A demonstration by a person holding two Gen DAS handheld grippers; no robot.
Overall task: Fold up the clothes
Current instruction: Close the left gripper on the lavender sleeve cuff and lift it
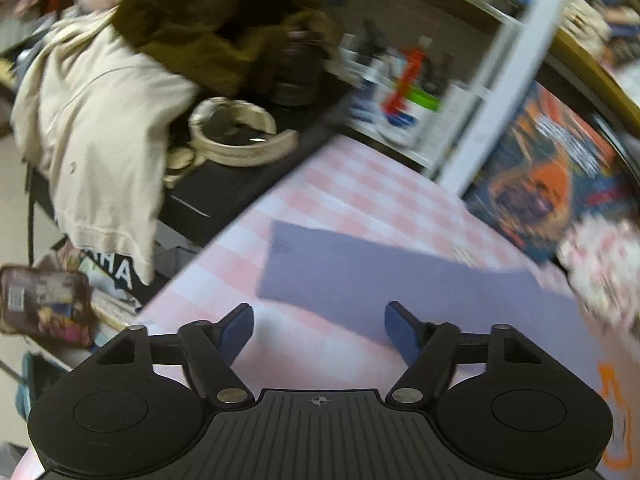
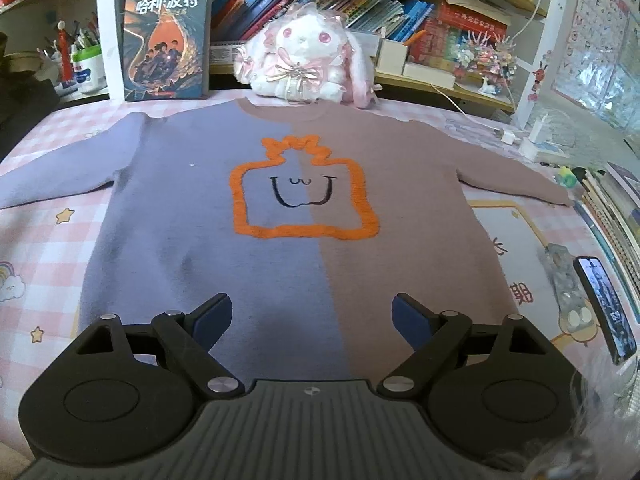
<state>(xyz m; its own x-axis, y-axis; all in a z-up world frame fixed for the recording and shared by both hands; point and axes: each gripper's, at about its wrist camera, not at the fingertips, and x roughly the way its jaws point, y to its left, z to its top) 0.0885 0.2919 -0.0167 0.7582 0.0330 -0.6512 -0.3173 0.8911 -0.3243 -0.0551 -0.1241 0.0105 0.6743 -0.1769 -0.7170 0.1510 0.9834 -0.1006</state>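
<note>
A sweater [image 2: 288, 208], lilac on its left half and mauve on its right, lies flat and face up on the pink checked tablecloth [image 2: 44, 248], both sleeves spread out. An orange outlined figure with a smiling face is on its chest. My right gripper [image 2: 312, 318] is open and empty, just above the sweater's bottom hem at the middle. My left gripper [image 1: 319, 330] is open and empty, over the tablecloth near the end of the lilac sleeve [image 1: 400, 280]; that view is blurred.
A white plush rabbit [image 2: 308, 64] and an upright book [image 2: 166, 38] stand at the table's back edge by the collar. A phone [image 2: 606, 308] and stacked books lie at the right edge. A chair with a cream garment [image 1: 92, 128] stands beyond the left edge.
</note>
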